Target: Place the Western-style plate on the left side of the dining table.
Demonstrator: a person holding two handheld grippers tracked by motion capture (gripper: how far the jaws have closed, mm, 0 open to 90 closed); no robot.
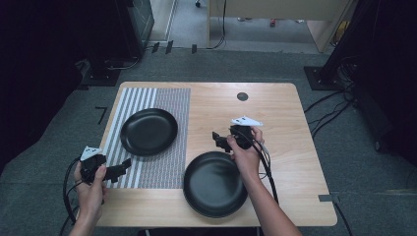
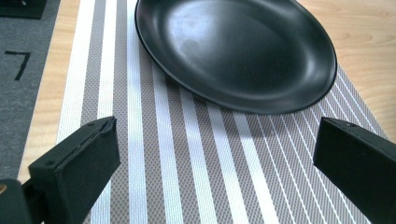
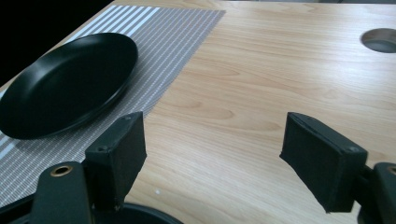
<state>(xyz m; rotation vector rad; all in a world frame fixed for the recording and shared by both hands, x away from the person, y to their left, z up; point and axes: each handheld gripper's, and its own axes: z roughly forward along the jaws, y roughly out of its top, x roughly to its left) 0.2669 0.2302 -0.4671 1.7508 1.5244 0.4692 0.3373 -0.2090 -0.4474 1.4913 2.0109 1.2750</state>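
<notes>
While both the left gripper (image 1: 123, 167) and right gripper (image 1: 220, 140) hung spread and empty, we judged the near-edge black plate (image 1: 215, 183) rigid, glossy, slippery, best pinched at its rim.

Near black plate (image 3: 140, 215) cut off by frame bottom

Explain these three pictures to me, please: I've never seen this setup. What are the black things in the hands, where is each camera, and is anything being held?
No robot here: a person holds a two-jaw tool in each hand. The high view looks down on a wooden table. The other two views come from cameras riding on the tools, looking along their black jaws. The left gripper is over a striped placemat, facing one black plate. The right gripper is at the far rim of a second black plate on bare wood. Both grippers are open and hold nothing.
</notes>
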